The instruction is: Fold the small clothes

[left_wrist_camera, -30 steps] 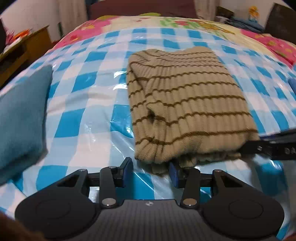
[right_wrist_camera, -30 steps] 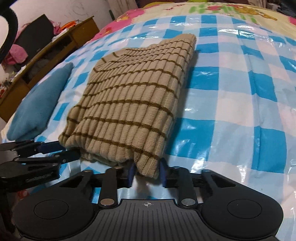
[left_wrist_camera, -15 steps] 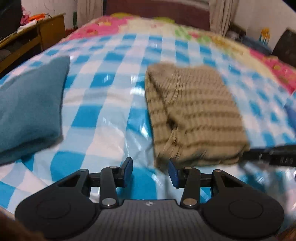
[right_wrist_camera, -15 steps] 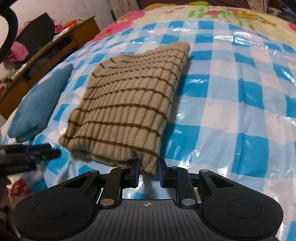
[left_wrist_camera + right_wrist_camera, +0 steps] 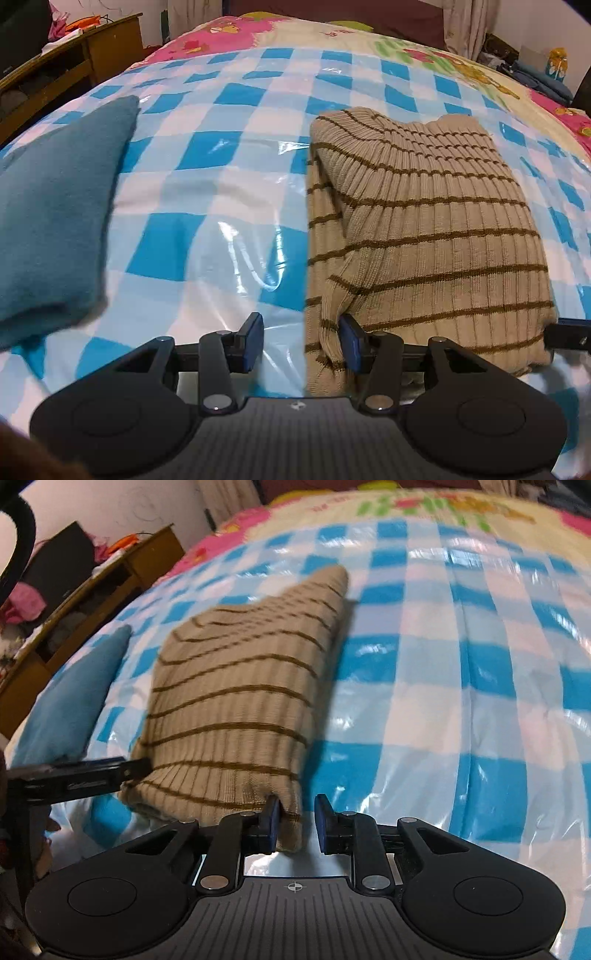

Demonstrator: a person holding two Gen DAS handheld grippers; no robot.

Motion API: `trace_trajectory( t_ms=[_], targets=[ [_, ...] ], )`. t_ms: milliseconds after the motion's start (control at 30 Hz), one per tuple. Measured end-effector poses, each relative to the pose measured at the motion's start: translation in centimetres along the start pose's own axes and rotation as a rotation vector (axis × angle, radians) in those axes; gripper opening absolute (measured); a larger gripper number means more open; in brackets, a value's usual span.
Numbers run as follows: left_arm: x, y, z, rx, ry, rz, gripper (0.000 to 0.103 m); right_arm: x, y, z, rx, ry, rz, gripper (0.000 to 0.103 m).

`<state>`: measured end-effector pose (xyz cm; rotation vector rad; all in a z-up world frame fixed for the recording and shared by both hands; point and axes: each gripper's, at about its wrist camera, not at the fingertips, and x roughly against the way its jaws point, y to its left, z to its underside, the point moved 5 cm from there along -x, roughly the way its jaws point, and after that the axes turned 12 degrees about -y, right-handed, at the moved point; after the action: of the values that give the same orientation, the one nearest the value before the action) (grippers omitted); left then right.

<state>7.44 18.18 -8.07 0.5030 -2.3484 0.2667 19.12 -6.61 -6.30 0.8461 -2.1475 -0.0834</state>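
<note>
Lying folded on the checked plastic sheet (image 5: 229, 206), one beige striped ribbed sweater (image 5: 424, 236) occupies the 1 o'clock sector of the left wrist view. Its near hem reaches both tools. The left gripper (image 5: 301, 341) is released, jaws spread; the sweater's near left corner sits between them, touching the right pad only. The right gripper (image 5: 295, 821) is likewise released, with the near right corner against its left pad. Open sheet extends from 12 to 3 o'clock in the right wrist view. One folded teal garment (image 5: 51, 229) lies at 9 o'clock, apart from the sweater. One wooden cabinet (image 5: 92, 602) stands beyond the bed edge at 10 o'clock.
</note>
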Motion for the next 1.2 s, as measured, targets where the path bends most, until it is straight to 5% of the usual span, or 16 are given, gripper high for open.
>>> trace_trajectory(
  t_ms=[100,233,400,600,867,1200],
  targets=[
    [0.6,-0.1,-0.3,-0.008,-0.002,0.007,0.051,0.5,-0.1,-0.6,-0.019,-0.013,-0.018,0.022],
    [2.0,-0.7,-2.6,0.016,-0.088,0.039,0.05,0.7,-0.7,-3.1,-0.061,-0.094,-0.026,0.039],
    [1.2,-2.3,-6.6,0.02,-0.203,0.075,0.05,-1.7,-1.1,-6.4,-0.063,-0.162,0.028,0.039],
    [-3.7,-2.3,-6.4,0.038,-0.112,0.094,0.053,-4.5,-0.8,-7.9,-0.064,-0.157,0.034,0.043],
    [-4.0,1.1,-4.5,0.075,-0.07,0.032,0.057,-4.1,-1.6,-7.0,-0.114,-0.143,-0.012,0.061],
    [-1.0,1.2,-5.2,0.183,-0.082,0.153,0.056,-4.4,-2.7,-5.9,-0.224,-0.112,-0.094,0.07]
  ],
)
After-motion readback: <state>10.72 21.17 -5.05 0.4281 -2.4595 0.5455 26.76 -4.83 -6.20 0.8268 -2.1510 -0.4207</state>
